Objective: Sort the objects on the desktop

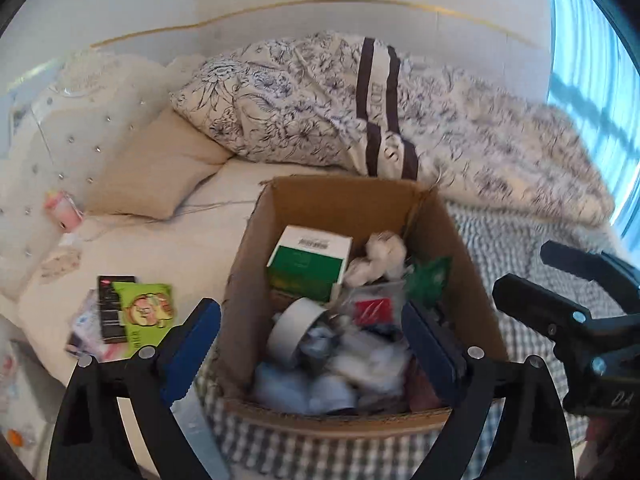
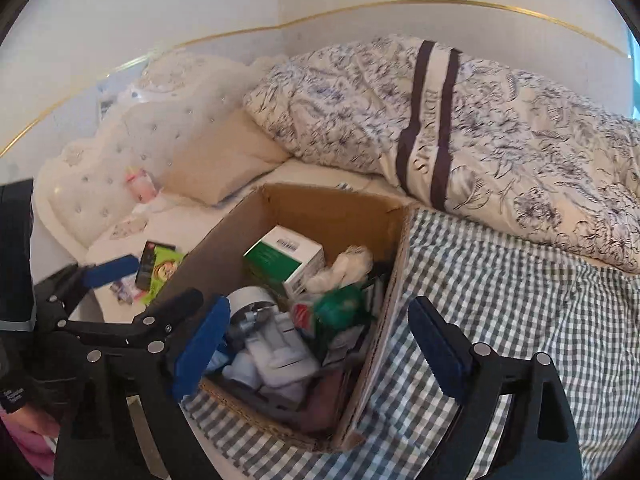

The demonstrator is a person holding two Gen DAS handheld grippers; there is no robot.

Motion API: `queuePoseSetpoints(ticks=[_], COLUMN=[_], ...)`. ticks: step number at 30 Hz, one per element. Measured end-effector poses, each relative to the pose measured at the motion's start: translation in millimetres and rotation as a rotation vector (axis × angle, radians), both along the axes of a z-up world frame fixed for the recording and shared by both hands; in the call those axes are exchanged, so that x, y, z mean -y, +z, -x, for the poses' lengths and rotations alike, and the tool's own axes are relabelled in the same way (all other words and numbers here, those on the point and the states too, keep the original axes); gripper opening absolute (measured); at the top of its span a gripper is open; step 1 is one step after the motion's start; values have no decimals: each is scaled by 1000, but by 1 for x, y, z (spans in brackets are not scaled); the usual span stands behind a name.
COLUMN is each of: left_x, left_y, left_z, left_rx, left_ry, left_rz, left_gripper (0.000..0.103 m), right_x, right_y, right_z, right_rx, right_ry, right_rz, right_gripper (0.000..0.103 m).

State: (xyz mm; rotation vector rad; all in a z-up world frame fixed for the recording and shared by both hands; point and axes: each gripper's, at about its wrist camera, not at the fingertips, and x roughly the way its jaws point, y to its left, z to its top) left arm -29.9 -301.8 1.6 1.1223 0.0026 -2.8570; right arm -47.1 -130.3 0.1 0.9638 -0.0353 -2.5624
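An open cardboard box (image 1: 352,208) sits on a bed, resting on a blue-and-white checked cloth (image 2: 500,292) and filled with mixed desktop clutter. Inside, a green-and-white carton (image 1: 310,264) leans against the far left wall, a crumpled white wad (image 1: 376,258) lies beside it, a roll of white tape (image 1: 294,330) stands on edge nearer the front, and a green packet (image 1: 426,280) and a clear bag with a red item (image 1: 374,308) crowd the right side (the pale items at the bottom are too blurred to name).

The left gripper (image 1: 312,344) hovers over the box's near edge, its blue-padded jaws spread wide and gripping nothing. The right gripper (image 2: 316,344) hangs just to the box's right, over the front corner and the checked cloth, its jaws likewise wide apart and empty; in the left wrist view it shows as black arms at the right edge.

To the left of the box, on the cream bedsheet (image 1: 192,240), lie a lime-green snack packet (image 1: 148,312) and a black packet (image 1: 114,308) overlapping a small heap of other wrappers. Farther off, a beige pillow (image 1: 160,168) and a floral-print duvet (image 1: 304,104) with dark stripes are piled against a white tufted headboard (image 1: 60,120), where a small pink object (image 1: 64,210) rests.
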Motion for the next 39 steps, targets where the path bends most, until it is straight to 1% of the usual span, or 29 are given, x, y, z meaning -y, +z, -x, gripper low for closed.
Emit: queuePoseSetpoints(ticks=[4, 6, 7, 8, 12, 14, 16, 18, 20, 22, 26, 33, 39], left_x=[-17, -27, -32, -37, -58, -69, -79, -87, -95, -102, -112, -122, -129], left_y=[1, 3, 5, 7, 10, 9, 6, 3, -2, -6, -10, -9, -9], left_z=[0, -2, -4, -6, -12, -16, -21, -26, -30, -33, -38, -44, -44], left_rx=[-12, -28, -36, -43, -78, -87, -90, -86, -72, -66, -49, -54, -52], left_ry=[-7, -14, -18, -22, -43, -60, -79, -86, -84, -82, -89, -113, -121], left_rz=[41, 45, 38, 28, 20, 22, 13, -2, -6, 6, 29, 32, 36], left_gripper=[96, 97, 98, 102, 103, 103, 103, 103, 103, 103, 103, 103, 103], right_x=[-18, -35, -45, -55, -96, -114, -130, -142, -151, -157, -164, -166, -166], right_y=[11, 18, 21, 24, 33, 30, 17, 0, -15, -24, -27, -31, -37], right_z=[-8, -19, -25, -30, -48, -56, -65, -71, -74, -77, -86, -90, -91], right_rx=[-20, -38, -45, -50, -59, -70, -71, -41, 6, 37, 35, 32, 48], right_ry=[-41, -71, -93, -117, -258, -343, -424, -474, -484, -499, -514, -512, -504], right_rz=[6, 30, 41, 47, 31, -7, -62, -99, -93, -82, -64, -85, -80], right_gripper=[93, 101, 103, 103, 103, 103, 103, 103, 103, 103, 103, 103, 103])
